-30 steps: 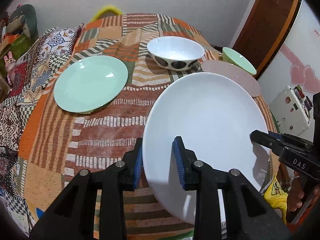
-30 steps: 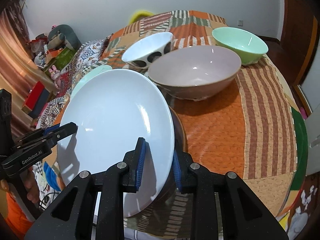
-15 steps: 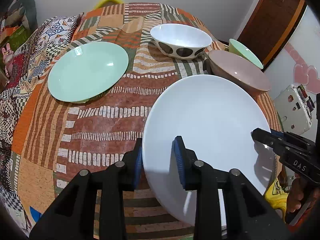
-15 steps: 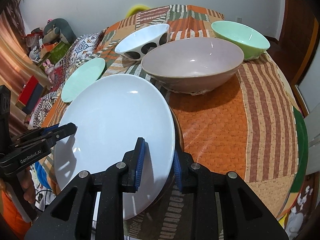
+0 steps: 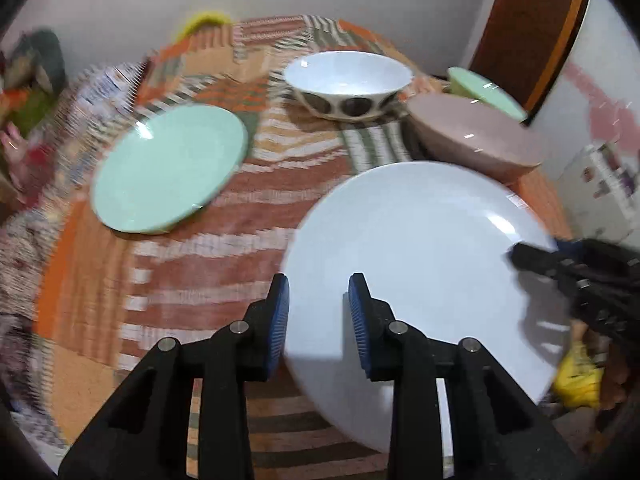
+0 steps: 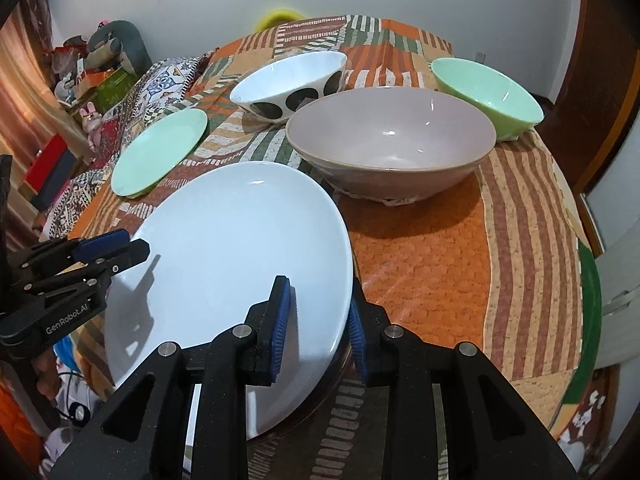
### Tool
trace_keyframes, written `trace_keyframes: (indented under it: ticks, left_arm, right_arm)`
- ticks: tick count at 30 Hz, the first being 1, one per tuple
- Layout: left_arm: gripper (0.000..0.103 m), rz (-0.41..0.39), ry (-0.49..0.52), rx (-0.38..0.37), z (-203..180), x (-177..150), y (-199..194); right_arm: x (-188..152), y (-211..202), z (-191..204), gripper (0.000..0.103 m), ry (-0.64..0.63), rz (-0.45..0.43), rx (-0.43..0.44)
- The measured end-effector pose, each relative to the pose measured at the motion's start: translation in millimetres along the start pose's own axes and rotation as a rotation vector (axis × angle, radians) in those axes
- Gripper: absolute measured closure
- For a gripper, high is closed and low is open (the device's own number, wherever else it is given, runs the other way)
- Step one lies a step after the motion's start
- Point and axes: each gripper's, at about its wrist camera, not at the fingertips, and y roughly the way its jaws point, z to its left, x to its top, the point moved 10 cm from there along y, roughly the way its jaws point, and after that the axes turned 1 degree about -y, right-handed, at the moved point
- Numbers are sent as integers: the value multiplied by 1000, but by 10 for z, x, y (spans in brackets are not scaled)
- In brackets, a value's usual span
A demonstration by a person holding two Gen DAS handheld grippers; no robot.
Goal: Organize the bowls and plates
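A large white plate (image 5: 420, 248) (image 6: 232, 248) hangs tilted over the near part of the table, held by both grippers. My left gripper (image 5: 318, 312) (image 6: 132, 246) is shut on its left rim, and my right gripper (image 6: 318, 320) (image 5: 536, 256) is shut on its right rim. A dark rim shows just under the plate's right edge in the right wrist view. On the patterned cloth lie a mint green plate (image 5: 168, 168) (image 6: 160, 152), a white bowl with black spots (image 5: 348, 80) (image 6: 288, 80), a wide pink bowl (image 5: 472, 136) (image 6: 392, 140) and a green bowl (image 5: 484, 92) (image 6: 484, 88).
The round table's patchwork cloth (image 6: 432, 256) shows bare orange to the right of the white plate. Toys and boxes (image 6: 92, 80) sit beyond the table's left edge. A brown door (image 5: 532, 32) stands at the far right. The left wrist view is motion-blurred.
The white plate has tipped flatter between the two grippers, uncovering more of the green plate in the right wrist view. Both grips on its rim have stayed the same.
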Motion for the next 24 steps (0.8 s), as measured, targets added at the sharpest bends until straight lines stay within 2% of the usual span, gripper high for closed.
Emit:
trace_keyframes:
  ticks: [2, 8, 11, 13, 15, 18, 20, 24]
  left_arm:
    - [72, 2, -22, -7, 14, 6, 12]
    - [72, -28, -12, 43, 35, 19, -68]
    - [72, -39, -14, 43, 56, 24, -147]
    - [72, -44, -15, 42, 67, 35, -185]
    - [72, -40, -17, 40, 72, 31, -216]
    - [72, -33, -33, 23, 84, 34, -257]
    - [72, -43, -35, 15, 89, 48, -311]
    - [72, -86, -30, 38, 144, 110, -489]
  right_arm:
    - [-6, 1, -11, 77, 10, 2, 16]
    - [-35, -28, 13, 77, 14, 10, 25]
    - [-44, -49, 15, 77, 28, 13, 30]
    - [-41, -75, -16, 67, 27, 7, 2]
    - [-15, -139, -49, 50, 4, -24, -47]
    - [5, -211, -31, 48, 7, -34, -20]
    - [23, -257, -24, 48, -2, -46, -33]
    - [86, -363, 55, 48, -35, -82, -42]
